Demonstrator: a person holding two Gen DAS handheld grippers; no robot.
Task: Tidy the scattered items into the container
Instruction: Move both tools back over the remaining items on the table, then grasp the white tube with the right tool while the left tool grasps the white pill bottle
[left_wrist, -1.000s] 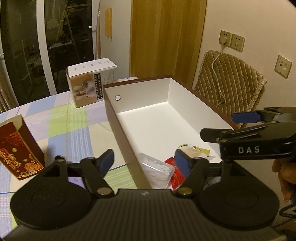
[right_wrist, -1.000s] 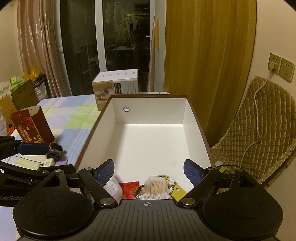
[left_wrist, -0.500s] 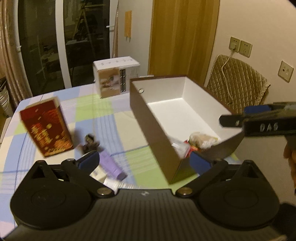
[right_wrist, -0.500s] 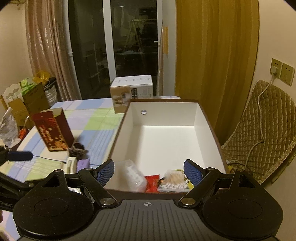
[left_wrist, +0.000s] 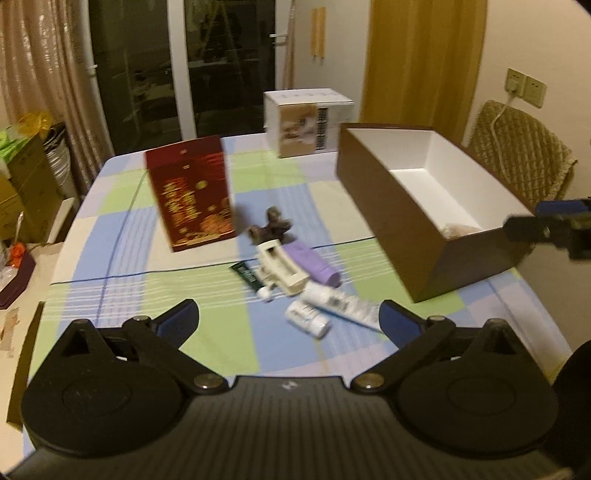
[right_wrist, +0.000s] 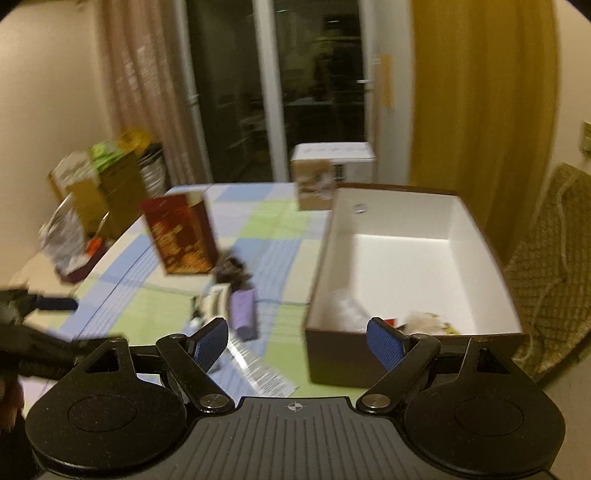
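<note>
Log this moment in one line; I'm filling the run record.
left gripper: open, empty | right gripper: open, empty | brown box: some items inside | purple tube, white tube: on tablecloth

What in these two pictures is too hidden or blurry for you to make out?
- Items in the brown box: in the left wrist view its near wall hides all but a pale bit; in the right wrist view they are blurred, partly behind the right gripper.
- Print on the white tube and the red carton: smeared by motion.
- The dark lump behind the purple tube: too blurred to name.
</note>
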